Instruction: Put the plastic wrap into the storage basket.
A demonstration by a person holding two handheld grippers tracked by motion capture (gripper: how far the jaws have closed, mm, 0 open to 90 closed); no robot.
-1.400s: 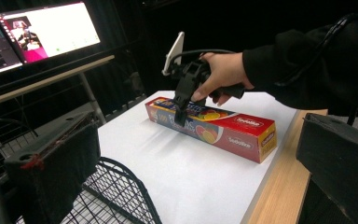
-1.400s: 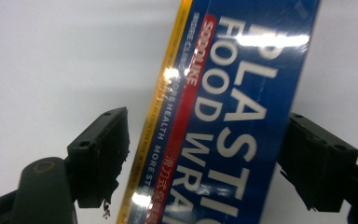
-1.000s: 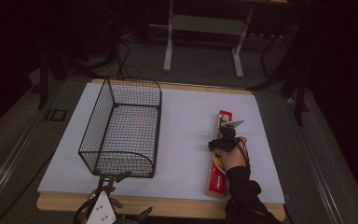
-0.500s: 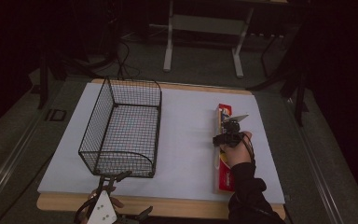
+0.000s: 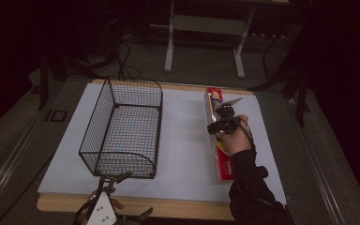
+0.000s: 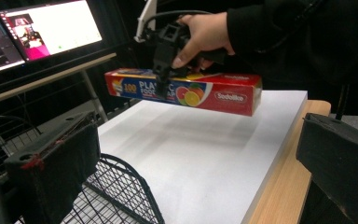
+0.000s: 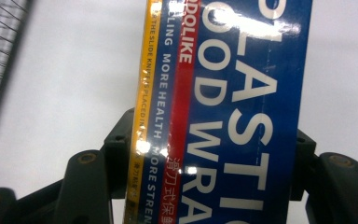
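Observation:
A long red and blue plastic wrap box (image 5: 225, 168) hangs level above the white board (image 5: 183, 140), on its right side. My right gripper (image 5: 222, 123) is shut across the box's middle from above, held by a hand in a dark sleeve. From the left gripper view the box (image 6: 214, 91) floats clear of the board under that gripper (image 6: 165, 79). The right gripper view has the box (image 7: 223, 93) clamped between both jaws (image 7: 209, 140). My left gripper (image 5: 132, 196) rests at the near table edge by the wire basket (image 5: 133, 83), open with nothing between its jaws (image 6: 196, 163).
The black wire basket (image 6: 121, 182) stands on the left half of the board. A strip of wooden table edge (image 5: 168, 206) runs along the near side. Two lit monitors (image 6: 42, 28) and a metal desk frame (image 5: 201, 42) stand beyond the table.
The right hand has risen with the box, which went from lying on the board to hanging above it. The left gripper has stayed put.

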